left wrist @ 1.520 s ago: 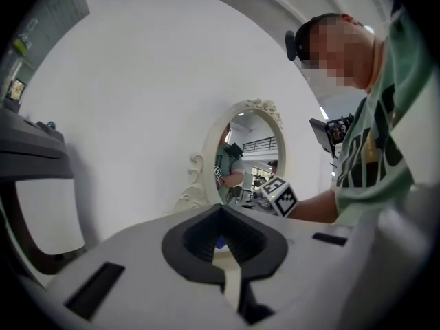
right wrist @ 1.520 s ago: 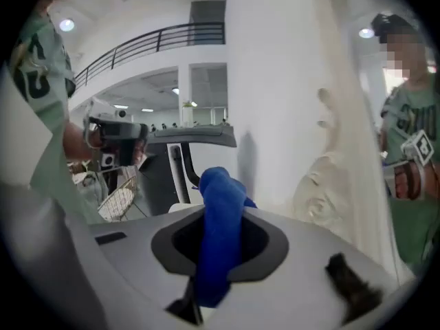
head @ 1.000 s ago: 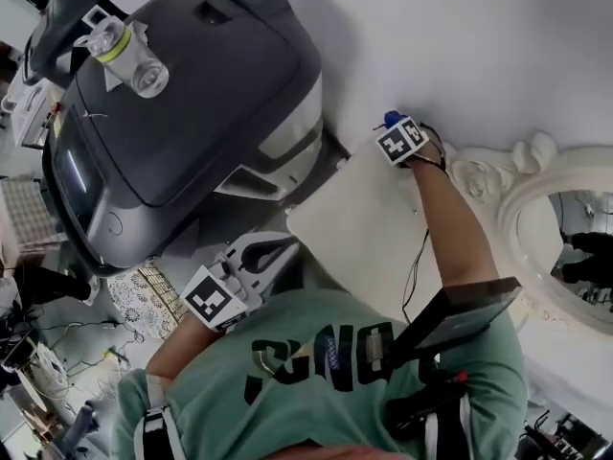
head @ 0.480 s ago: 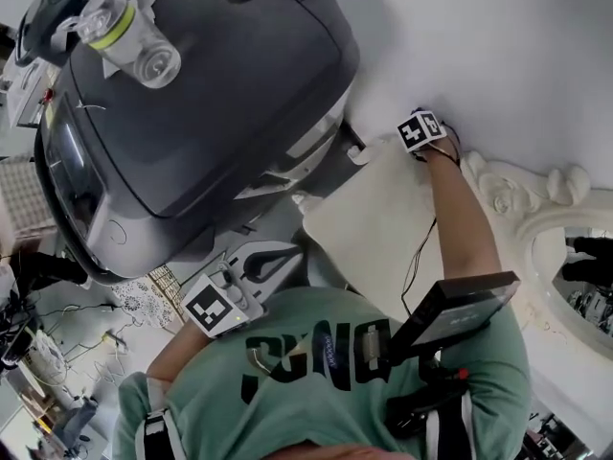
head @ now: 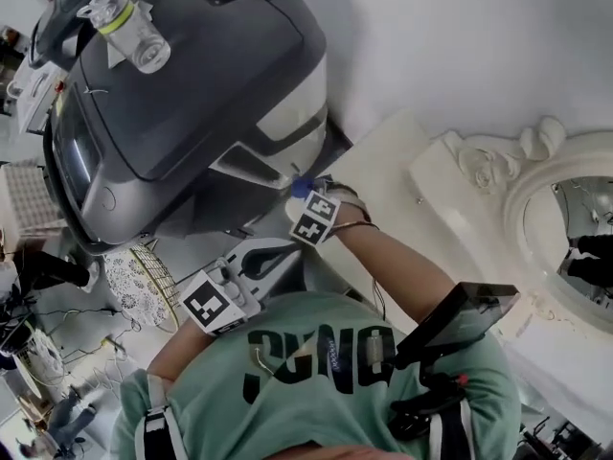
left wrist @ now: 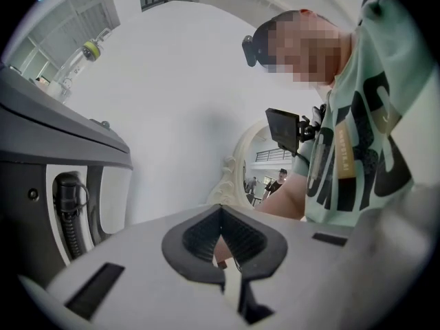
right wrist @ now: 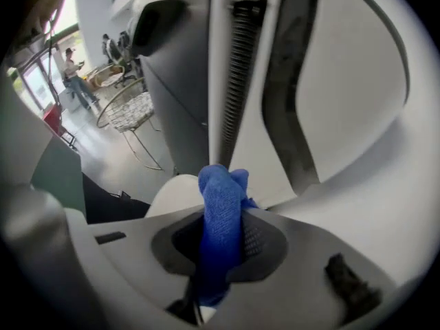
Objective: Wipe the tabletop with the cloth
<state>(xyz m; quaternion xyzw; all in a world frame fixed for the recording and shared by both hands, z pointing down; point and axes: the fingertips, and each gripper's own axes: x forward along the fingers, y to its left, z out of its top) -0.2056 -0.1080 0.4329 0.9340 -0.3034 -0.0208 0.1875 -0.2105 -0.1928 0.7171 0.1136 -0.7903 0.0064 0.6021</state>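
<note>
In the head view, your right gripper (head: pixel 308 199) sits at the corner of the cream surface (head: pixel 383 161). The blue cloth (head: pixel 301 188) pokes out ahead of it toward the grey machine (head: pixel 182 94), which stands just beyond the tips. Most of the surface lies behind and to the right of this gripper, running back to the ornate mirror frame (head: pixel 522 175). Your left gripper (head: pixel 273 254) hangs off the surface, close to your chest and well short of the cloth.

In the left gripper view, the left gripper (left wrist: pixel 221 243) has its pads drawn together with nothing between them. Only your arm shows past them.

In the right gripper view, the right gripper (right wrist: pixel 223 246) is clamped on the cloth (right wrist: pixel 220 198), which is bunched into a narrow roll. A short tuft stands proud of the tips. The rounded edge of the surface (right wrist: pixel 172 188) is just ahead and below, and the machine (right wrist: pixel 227 60) fills the space in front.

Judging from this, there are three risks:
- With so little cloth exposed, a flat stroke could drag the hard tips over the surface instead of the fabric.
- A push forward would knock the gripper into the machine.
- A stroke past the edge would pull the cloth off the surface altogether.
</note>
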